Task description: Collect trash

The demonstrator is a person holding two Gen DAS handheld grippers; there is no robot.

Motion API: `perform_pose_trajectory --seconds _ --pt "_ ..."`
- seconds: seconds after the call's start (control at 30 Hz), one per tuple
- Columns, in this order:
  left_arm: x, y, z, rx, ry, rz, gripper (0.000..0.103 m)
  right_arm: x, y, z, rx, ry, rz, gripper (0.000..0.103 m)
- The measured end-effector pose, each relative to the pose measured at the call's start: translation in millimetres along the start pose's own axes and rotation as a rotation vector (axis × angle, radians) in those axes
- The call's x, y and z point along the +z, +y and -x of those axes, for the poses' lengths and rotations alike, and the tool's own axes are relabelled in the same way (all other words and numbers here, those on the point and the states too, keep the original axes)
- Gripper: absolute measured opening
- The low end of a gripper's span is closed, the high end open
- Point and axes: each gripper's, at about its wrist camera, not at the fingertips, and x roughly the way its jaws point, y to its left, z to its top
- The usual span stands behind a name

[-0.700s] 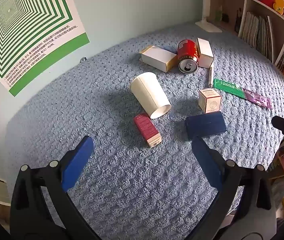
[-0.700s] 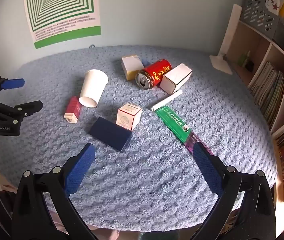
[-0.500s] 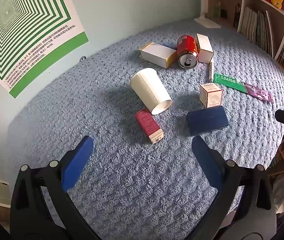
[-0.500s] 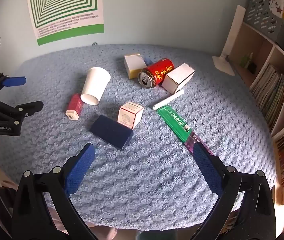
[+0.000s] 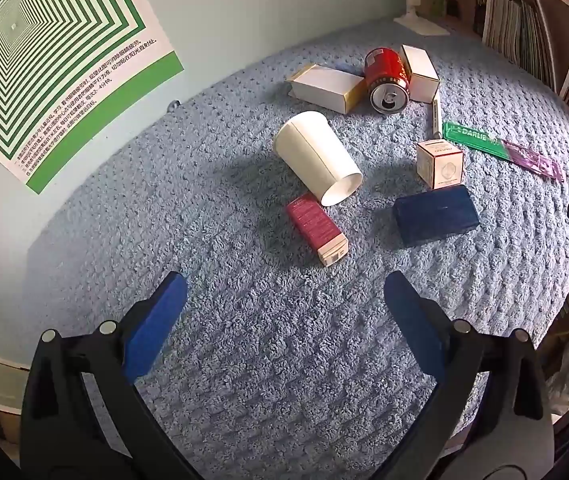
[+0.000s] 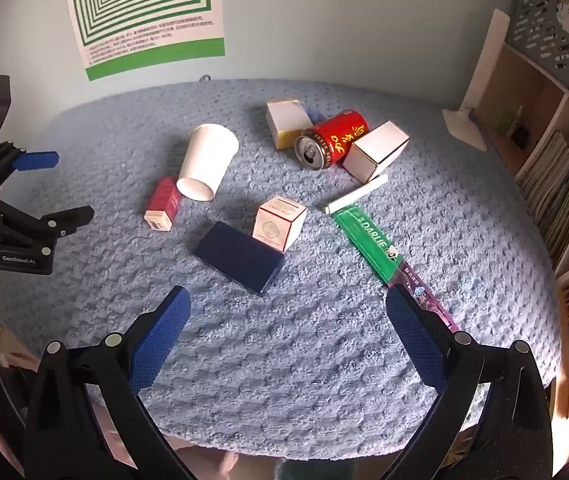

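One white paper cup (image 6: 207, 167) on its side, one red drink can (image 6: 334, 139), two white cartons (image 6: 376, 151), one small white cube box (image 6: 281, 227), one red-and-white packet (image 6: 163, 203), one navy box (image 6: 240, 256), one green toothpaste box (image 6: 368, 242), one white stick (image 6: 355, 199), two grippers (image 6: 286, 322).

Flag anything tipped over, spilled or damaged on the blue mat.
The white paper cup and the red drink can both lie on their sides, the can's opened top facing the cameras. No spill or damage shows.
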Motion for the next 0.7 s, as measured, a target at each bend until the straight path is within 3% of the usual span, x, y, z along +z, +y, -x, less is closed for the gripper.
perform_pose_trajectory --seconds 0.7 --pt "-2.0 8.6 -7.0 -0.015 0.03 0.019 0.097 8.8 8.7 -5.6 0.017 0.022 0.034 0.097"
